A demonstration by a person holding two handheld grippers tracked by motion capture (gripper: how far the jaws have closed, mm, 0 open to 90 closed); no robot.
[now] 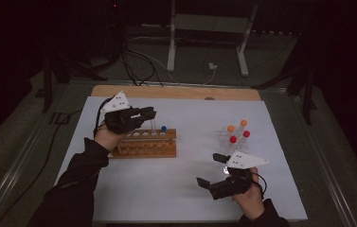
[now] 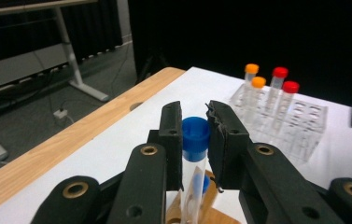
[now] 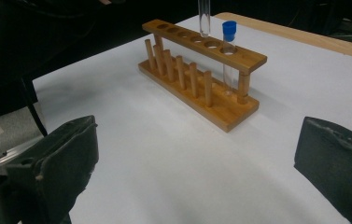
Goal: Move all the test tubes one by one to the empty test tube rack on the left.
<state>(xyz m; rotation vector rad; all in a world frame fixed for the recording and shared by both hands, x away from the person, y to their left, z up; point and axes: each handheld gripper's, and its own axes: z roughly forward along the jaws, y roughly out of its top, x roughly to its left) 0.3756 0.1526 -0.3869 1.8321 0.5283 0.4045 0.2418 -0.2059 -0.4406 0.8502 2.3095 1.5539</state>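
The left tongs are closed on a blue-capped test tube, the two black jaws pinching it just under the cap, at the centre of the left gripper view. In the high view the left tongs sit left of centre, holding the tube upright over the wooden rack. The tube's clear lower end hangs at the top of the right gripper view, just above the rack's row of holes; whether it has entered a hole I cannot tell. One blue-capped tube already stands in the hole at the rack's near end there.

The right tongs are spread wide and hold nothing, hovering over bare white table at the lower right of the high view.

Further right, a clear plastic rack carries two orange-capped tubes and two red-capped tubes.

My guess is the tubes are being moved to the wooden rack: one placed, one in hand, four waiting.
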